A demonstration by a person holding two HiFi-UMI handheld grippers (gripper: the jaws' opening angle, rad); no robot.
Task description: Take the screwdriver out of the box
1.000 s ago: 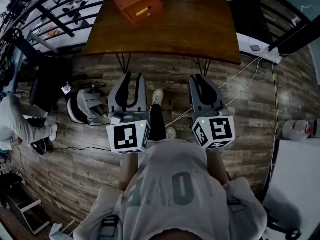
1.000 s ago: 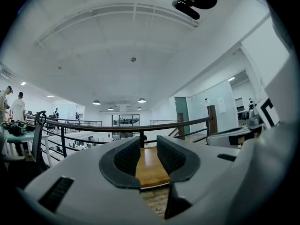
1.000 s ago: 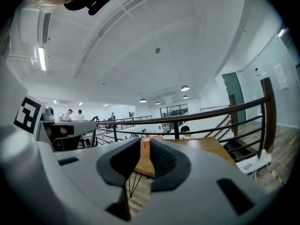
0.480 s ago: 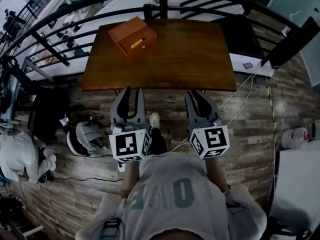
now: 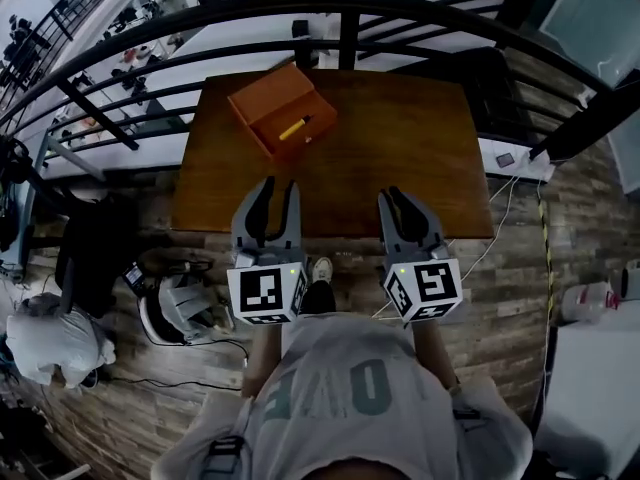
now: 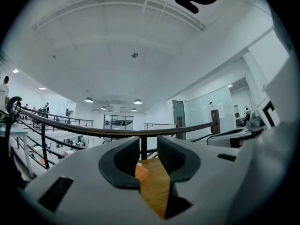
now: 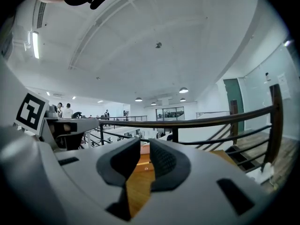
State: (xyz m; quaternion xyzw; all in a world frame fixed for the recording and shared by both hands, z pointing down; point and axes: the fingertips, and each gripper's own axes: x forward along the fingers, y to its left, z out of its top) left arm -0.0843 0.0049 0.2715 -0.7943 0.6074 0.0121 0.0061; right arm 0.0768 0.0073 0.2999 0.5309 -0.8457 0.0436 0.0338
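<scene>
**Approach to the box: contents and likely faults**

Shows both tools held at the near edge of the worktop (image 5: pixel 400 148), well apart from the orange box (image 5: pixel 262 103) at its far left.

- **Left hand-held gripper (image 5: pixel 278 186):** jaws apart, nothing between them. Only worktop and a corner of the box visible through the gap.
- **Right hand-held gripper (image 5: pixel 393 196):** jaws parted by a narrower gap, likewise empty.

**Contents.** Holds one yellow-handled screwdriver (image 5: pixel 294 128), lying flat and slanted in the open compartment on the near-right side of the box. Nothing else discernible inside at this size.

**Likely faults from here, as judged:**

1. Closing on the box wall rather than the handle, given how low the tool lies. Would probably drag or tip the box.
2. Pinching the screwdriver off-centre or across its slant. May let it roll or swing out of the jaws on lifting.
3. Arriving with too narrow a gap. May push the handle along the box floor instead of straddling it.
4. Reaching across from the right side. May shove the box toward the far edge and the railing (image 5: pixel 348 48) beyond.
</scene>
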